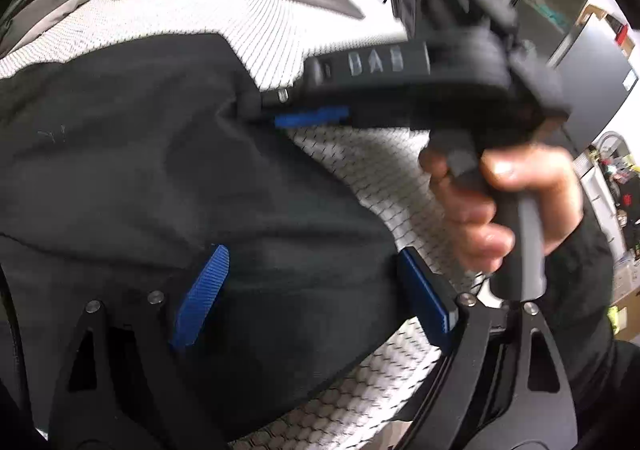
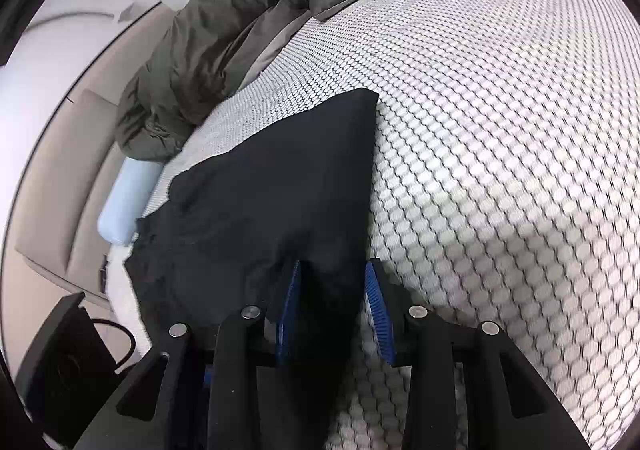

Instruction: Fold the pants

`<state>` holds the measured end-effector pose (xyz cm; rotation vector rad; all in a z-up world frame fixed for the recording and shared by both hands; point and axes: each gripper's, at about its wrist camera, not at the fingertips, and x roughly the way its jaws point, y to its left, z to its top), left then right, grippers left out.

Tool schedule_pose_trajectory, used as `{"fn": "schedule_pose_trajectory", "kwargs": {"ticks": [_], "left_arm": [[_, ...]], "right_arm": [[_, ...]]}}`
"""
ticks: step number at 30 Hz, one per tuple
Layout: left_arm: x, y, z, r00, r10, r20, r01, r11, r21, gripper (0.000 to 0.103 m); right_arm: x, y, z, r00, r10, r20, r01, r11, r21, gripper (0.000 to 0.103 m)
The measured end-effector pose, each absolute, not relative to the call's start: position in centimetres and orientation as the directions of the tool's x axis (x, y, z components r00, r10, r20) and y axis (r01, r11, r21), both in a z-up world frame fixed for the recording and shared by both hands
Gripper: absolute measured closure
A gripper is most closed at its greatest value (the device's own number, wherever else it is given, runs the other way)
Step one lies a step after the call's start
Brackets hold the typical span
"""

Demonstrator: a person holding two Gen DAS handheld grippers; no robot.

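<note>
Pants (image 2: 256, 186), black, lie spread on the honeycomb-patterned mattress (image 2: 500, 170), one corner pointing up the bed. Right gripper (image 2: 334, 310) has a fold of that cloth between its blue pads, jaws narrowed around it. Left gripper (image 1: 308, 298) hangs over the fabric, jaws spread wide, gripping nothing. Grey-green duvet (image 2: 192, 62) is bunched beyond.

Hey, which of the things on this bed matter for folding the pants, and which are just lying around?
For the job:
- black pants
- left tongs, open over the pants
- right tongs, with a fold of the pants between them

Just lying around:
- olive duvet
- pale blue roll at the mattress edge
</note>
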<state>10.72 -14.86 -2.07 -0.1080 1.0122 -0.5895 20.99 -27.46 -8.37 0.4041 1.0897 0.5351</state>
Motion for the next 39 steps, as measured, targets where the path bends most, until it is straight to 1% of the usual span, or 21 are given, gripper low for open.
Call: {"fn": "schedule_pose_trajectory", "kwargs": {"ticks": [2, 4, 9, 11, 12, 13, 15, 16, 17, 18, 21, 22, 23, 24, 26, 28, 32, 36, 39], "left_arm": [[10.5, -15.3, -2.1, 0.402, -0.493, -0.772, 0.443, 0.842, -0.307, 0.019], [10.1, -15.4, -2.2, 0.404, -0.489, -0.773, 0.462, 0.838, -0.290, 0.019], [9.7, -15.2, -2.3, 0.397, -0.501, -0.769, 0.481, 0.827, -0.291, 0.019], [10.1, -14.7, -2.2, 0.397, -0.516, -0.759, 0.477, 0.823, -0.310, 0.019], [10.0, -14.4, -2.2, 0.394, -0.525, -0.754, 0.472, 0.820, -0.324, 0.019], [9.9, -14.2, -2.1, 0.394, -0.531, -0.751, 0.470, 0.818, -0.331, 0.019], [10.3, -13.9, -2.1, 0.392, -0.537, -0.747, 0.467, 0.816, -0.341, 0.019], [10.4, -13.9, -2.1, 0.392, -0.537, -0.747, 0.467, 0.816, -0.341, 0.019], [10.4, -13.8, -2.1, 0.393, -0.536, -0.747, 0.467, 0.816, -0.340, 0.019], [10.4, -13.8, -2.1, 0.394, -0.533, -0.748, 0.465, 0.818, -0.338, 0.019], [10.6, -13.9, -2.1, 0.396, -0.526, -0.752, 0.465, 0.821, -0.330, 0.019], [10.4, -14.0, -2.0, 0.396, -0.527, -0.752, 0.466, 0.821, -0.330, 0.019], [10.1, -14.1, -1.9, 0.395, -0.528, -0.752, 0.468, 0.820, -0.330, 0.019], [10.1, -14.1, -2.0, 0.394, -0.529, -0.752, 0.469, 0.819, -0.330, 0.019], [10.2, -14.1, -2.0, 0.393, -0.529, -0.752, 0.468, 0.819, -0.331, 0.019], [10.2, -14.2, -2.1, 0.392, -0.525, -0.755, 0.473, 0.819, -0.324, 0.019], [10.1, -14.2, -2.2, 0.391, -0.524, -0.756, 0.481, 0.817, -0.318, 0.019], [10.1, -14.2, -2.3, 0.391, -0.522, -0.758, 0.481, 0.818, -0.316, 0.019], [10.1, -14.3, -2.4, 0.389, -0.522, -0.759, 0.489, 0.815, -0.310, 0.019]], "right_arm": [[21.7, -27.0, -8.3, 0.358, 0.586, -0.727, -0.208, 0.809, 0.550, 0.081], [22.2, -27.0, -8.1, 0.378, 0.578, -0.723, -0.206, 0.814, 0.543, 0.086], [23.8, -28.4, -7.1, 0.490, 0.557, -0.671, -0.168, 0.815, 0.554, 0.091], [24.5, -28.7, -7.1, 0.502, 0.508, -0.700, -0.128, 0.844, 0.520, 0.091], [24.5, -28.8, -7.3, 0.472, 0.522, -0.711, -0.132, 0.839, 0.528, 0.090], [24.2, -28.7, -7.4, 0.423, 0.560, -0.713, -0.153, 0.819, 0.553, 0.085], [23.2, -28.7, -7.1, 0.389, 0.583, -0.713, -0.193, 0.809, 0.556, 0.070], [22.6, -28.7, -7.0, 0.388, 0.586, -0.712, -0.211, 0.808, 0.550, 0.053], [22.2, -28.8, -7.0, 0.385, 0.585, -0.713, -0.217, 0.809, 0.546, 0.037], [22.1, -28.9, -7.5, 0.368, 0.591, -0.718, -0.222, 0.805, 0.550, 0.036], [22.5, -28.8, -8.9, 0.321, 0.622, -0.714, -0.231, 0.782, 0.578, 0.036], [22.9, -28.7, -9.0, 0.325, 0.643, -0.693, -0.244, 0.765, 0.596, 0.037], [23.3, -28.5, -8.9, 0.334, 0.657, -0.676, -0.249, 0.753, 0.609, 0.052], [23.7, -28.5, -8.9, 0.346, 0.671, -0.656, -0.259, 0.740, 0.621, 0.060], [24.3, -28.1, -9.1, 0.353, 0.650, -0.673, -0.255, 0.759, 0.600, 0.078], [24.8, -28.3, -9.1, 0.375, 0.653, -0.658, -0.235, 0.753, 0.614, 0.080], [26.6, -30.1, -9.6, 0.410, 0.702, -0.582, -0.154, 0.682, 0.714, 0.080], [28.1, -30.7, -9.6, 0.451, 0.679, -0.579, -0.133, 0.693, 0.709, 0.080], [28.7, -30.5, -9.4, 0.467, 0.653, -0.596, -0.144, 0.721, 0.677, 0.080]]}}
